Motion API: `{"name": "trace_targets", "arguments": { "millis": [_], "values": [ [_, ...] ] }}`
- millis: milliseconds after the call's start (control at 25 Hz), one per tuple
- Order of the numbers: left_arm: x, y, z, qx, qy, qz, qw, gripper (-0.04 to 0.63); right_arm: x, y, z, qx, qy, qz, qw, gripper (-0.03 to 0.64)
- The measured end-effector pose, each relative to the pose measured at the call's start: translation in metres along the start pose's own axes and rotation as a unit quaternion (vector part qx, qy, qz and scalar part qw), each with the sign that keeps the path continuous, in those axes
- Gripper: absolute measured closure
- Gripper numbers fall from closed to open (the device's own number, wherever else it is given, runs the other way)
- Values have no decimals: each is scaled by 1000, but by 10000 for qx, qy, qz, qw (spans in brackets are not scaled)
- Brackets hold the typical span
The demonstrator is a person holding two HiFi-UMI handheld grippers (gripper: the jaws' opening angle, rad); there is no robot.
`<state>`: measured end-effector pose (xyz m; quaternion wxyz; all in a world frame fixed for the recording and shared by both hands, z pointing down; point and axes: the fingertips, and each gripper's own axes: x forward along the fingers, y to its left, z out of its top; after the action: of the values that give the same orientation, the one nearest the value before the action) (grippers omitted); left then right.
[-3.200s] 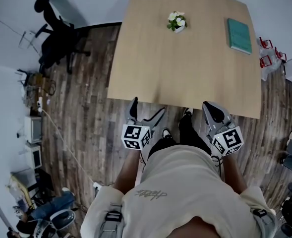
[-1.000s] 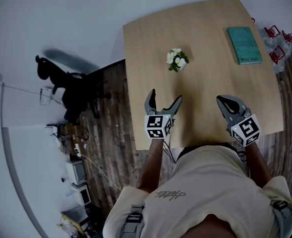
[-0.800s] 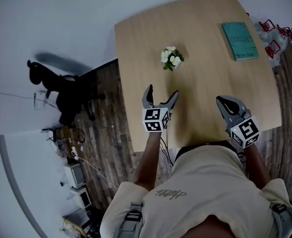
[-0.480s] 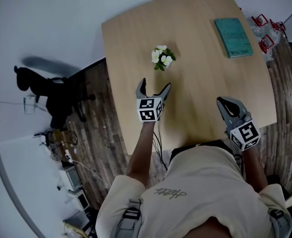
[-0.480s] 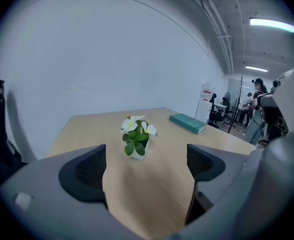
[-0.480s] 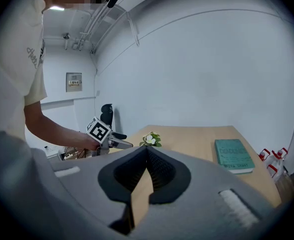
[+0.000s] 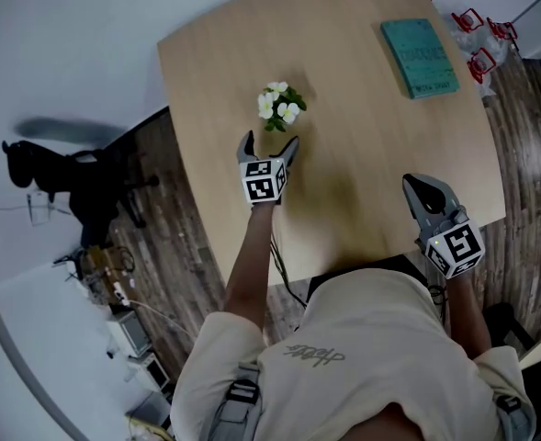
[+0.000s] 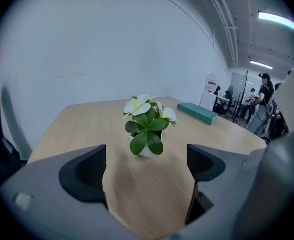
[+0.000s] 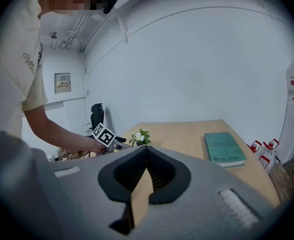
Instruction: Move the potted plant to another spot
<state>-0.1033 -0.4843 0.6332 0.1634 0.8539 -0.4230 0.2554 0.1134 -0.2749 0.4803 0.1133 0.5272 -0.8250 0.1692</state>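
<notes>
Your left gripper (image 7: pixel 268 142) is gaping wide before the potted plant (image 7: pixel 277 107); be aiming low, under the leaves. Your right gripper (image 7: pixel 421 189) is idling closed.

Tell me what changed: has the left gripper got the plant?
Not yet. The left gripper came forward from the table edge to just short of the potted plant, jaws apart, empty. The right gripper stayed shut; plant and book did not move.
</notes>
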Motion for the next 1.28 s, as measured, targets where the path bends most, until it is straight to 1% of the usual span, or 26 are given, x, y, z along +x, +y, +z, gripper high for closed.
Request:
{"name": "trace_targets", "arguments": {
  "millis": [120, 240, 520, 720, 840, 1040, 1280],
  "values": [
    [13, 7, 0, 56, -26, 19, 10000, 94, 3, -7, -1, 66, 25, -79, 9999, 614],
    [27, 7, 4, 77, -98, -66, 9999, 98, 3, -15, -4, 139, 44, -177, 9997, 614],
    [53, 2, 10, 112, -70, -72, 9999, 107, -4, -29, -14, 268, 194, -330, 9989, 615],
    [63, 4, 8, 197, 16, -47, 9998, 114, -4, -34, -18, 315, 258, -340, 9986, 614],
    [71, 4, 7, 281, 45, -59, 9996, 133, -4, -39, -19, 315, 274, -356, 9985, 614],
    [76, 5, 0, 256, 106, -62, 9996, 133, -3, -42, -23, 372, 316, -355, 9982, 614],
    [84, 5, 0, 395, 113, -54, 9991, 183, -7, -47, -31, 458, 389, -446, 9972, 614]
  ]
}}
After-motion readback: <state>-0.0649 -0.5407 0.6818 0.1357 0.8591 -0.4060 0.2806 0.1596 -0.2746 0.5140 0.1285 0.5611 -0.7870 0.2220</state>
